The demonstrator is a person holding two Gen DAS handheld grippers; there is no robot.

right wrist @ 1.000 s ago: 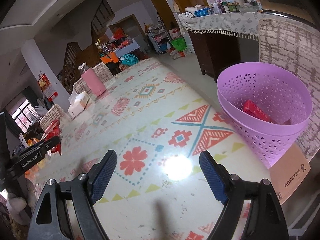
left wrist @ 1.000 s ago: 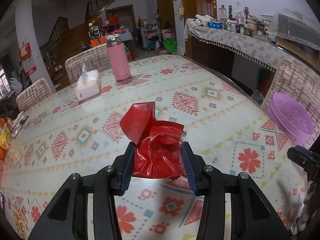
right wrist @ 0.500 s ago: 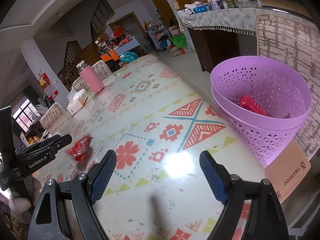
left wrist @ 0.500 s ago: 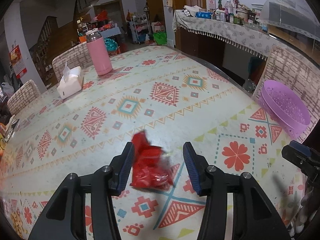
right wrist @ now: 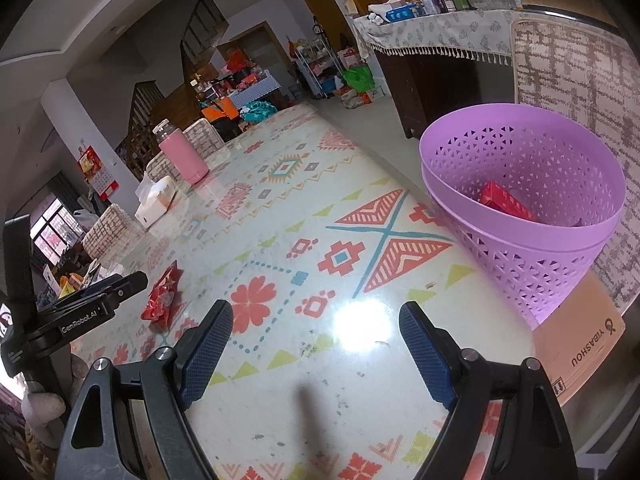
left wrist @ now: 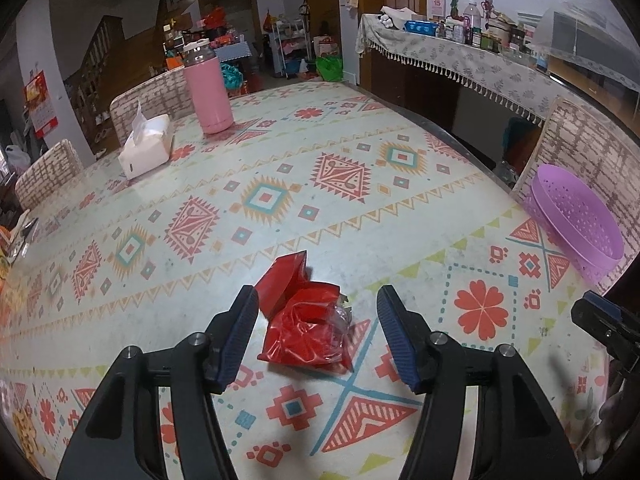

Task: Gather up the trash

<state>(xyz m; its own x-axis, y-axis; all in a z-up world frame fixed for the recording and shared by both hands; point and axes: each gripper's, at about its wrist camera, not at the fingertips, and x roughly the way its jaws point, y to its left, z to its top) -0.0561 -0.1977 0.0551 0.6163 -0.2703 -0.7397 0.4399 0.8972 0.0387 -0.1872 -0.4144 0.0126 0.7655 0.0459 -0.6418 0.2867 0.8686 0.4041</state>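
Meanwhile, left gripper (left wrist: 314,312) fingers opening around loose red wrapper (left wrist: 306,320); right gripper (right wrist: 316,332) wide over bare table (right wrist: 280,216).

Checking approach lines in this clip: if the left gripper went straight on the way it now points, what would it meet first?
Most likely the red wrapper lying on the table, between the opening, not touching, jaws of the left gripper. Depth is uncertain; slightly short, it meets the tabletop instead.

Red wrapper (left wrist: 306,320), lilac basket (right wrist: 520,216), pink flask (left wrist: 208,88), geometric-patterned tablecloth (left wrist: 280,200)
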